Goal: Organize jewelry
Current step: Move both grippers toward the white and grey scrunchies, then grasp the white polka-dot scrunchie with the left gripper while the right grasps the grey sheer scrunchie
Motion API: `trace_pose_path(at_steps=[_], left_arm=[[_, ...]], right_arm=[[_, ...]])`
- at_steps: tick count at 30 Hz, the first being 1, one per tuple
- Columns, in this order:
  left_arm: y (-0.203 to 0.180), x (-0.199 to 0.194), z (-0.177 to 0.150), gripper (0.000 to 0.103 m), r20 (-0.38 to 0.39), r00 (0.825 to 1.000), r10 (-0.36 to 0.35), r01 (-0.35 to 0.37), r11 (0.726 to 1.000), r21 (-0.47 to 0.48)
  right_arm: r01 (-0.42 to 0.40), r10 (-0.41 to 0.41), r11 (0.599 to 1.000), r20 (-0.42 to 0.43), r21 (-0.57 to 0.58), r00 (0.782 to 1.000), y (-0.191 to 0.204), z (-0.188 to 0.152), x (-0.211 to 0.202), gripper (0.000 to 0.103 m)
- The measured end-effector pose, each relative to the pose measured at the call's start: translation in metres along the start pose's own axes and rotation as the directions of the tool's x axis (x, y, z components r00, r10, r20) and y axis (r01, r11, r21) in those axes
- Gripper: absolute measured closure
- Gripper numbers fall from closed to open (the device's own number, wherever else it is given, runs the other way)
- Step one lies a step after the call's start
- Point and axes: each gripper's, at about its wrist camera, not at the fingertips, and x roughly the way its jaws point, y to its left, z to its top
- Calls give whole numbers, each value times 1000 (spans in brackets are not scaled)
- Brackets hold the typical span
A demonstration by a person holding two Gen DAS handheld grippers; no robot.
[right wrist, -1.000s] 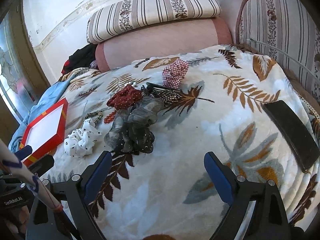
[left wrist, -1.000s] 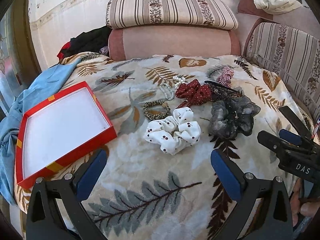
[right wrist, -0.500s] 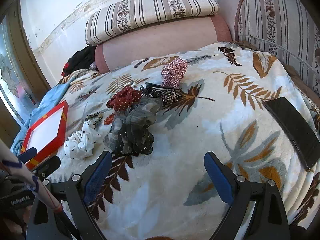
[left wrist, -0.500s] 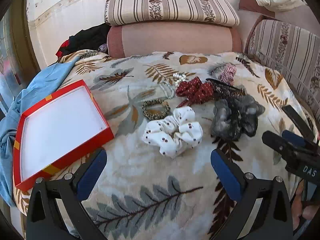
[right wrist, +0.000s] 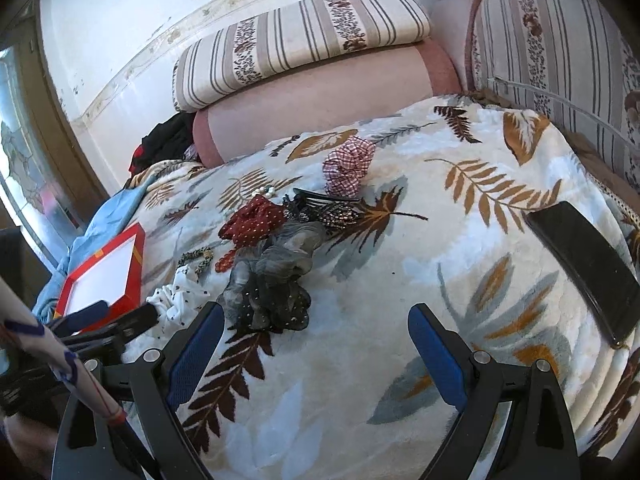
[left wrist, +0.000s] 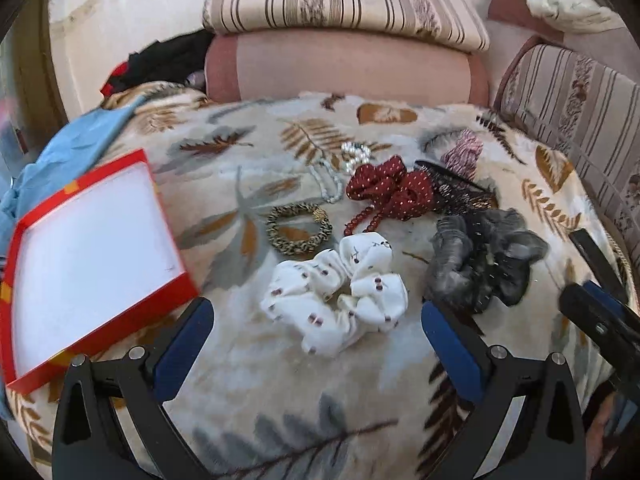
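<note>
An empty red box with a white floor (left wrist: 92,248) lies at the left on a leaf-print blanket; it also shows in the right wrist view (right wrist: 108,272). A white dotted scrunchie (left wrist: 336,292) lies just ahead of my open, empty left gripper (left wrist: 316,344). Around it lie a leopard-print bracelet (left wrist: 300,230), a red dotted scrunchie (left wrist: 390,190), red beads (left wrist: 362,218), pearl beads (left wrist: 354,152), a grey-black scrunchie (left wrist: 484,264) and a pink checked scrunchie (right wrist: 348,164). My right gripper (right wrist: 316,348) is open and empty, just right of the grey-black scrunchie (right wrist: 272,280).
A black phone (right wrist: 588,264) lies at the blanket's right edge. Striped and pink cushions (left wrist: 344,40) stand behind. A blue cloth (left wrist: 60,156) hangs at the left. A black hair clip (right wrist: 324,204) lies among the scrunchies. The other gripper shows at each view's edge (left wrist: 600,320).
My left gripper has moved forward, closer to the white scrunchie. My right gripper has edged forward and left toward the grey-black scrunchie. Nothing has been grasped.
</note>
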Motion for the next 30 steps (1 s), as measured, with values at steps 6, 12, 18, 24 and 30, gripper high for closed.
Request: trace_pose_path(at_steps=[6, 12, 18, 24, 30], left_arm=[[-3, 42, 0, 59, -81, 997, 20, -19, 1000, 12], [3, 31, -4, 84, -34, 999, -34, 34, 999, 3], [5, 17, -6, 84, 2, 999, -41, 41, 999, 11], [3, 3, -8, 84, 31, 998, -45, 45, 999, 23], [-2, -9, -6, 84, 62, 997, -48, 46, 999, 28]], right_arm=[[-5, 5, 1000, -10, 26, 1000, -6, 1, 3, 7], [-54, 55, 998, -35, 32, 998, -2, 9, 18, 7], [-81, 78, 996, -78, -35, 994, 24, 26, 56, 26], [-97, 91, 995, -162, -33, 983, 25, 16, 81, 84], [-113, 109, 992, -73, -48, 991, 22, 18, 52, 86]])
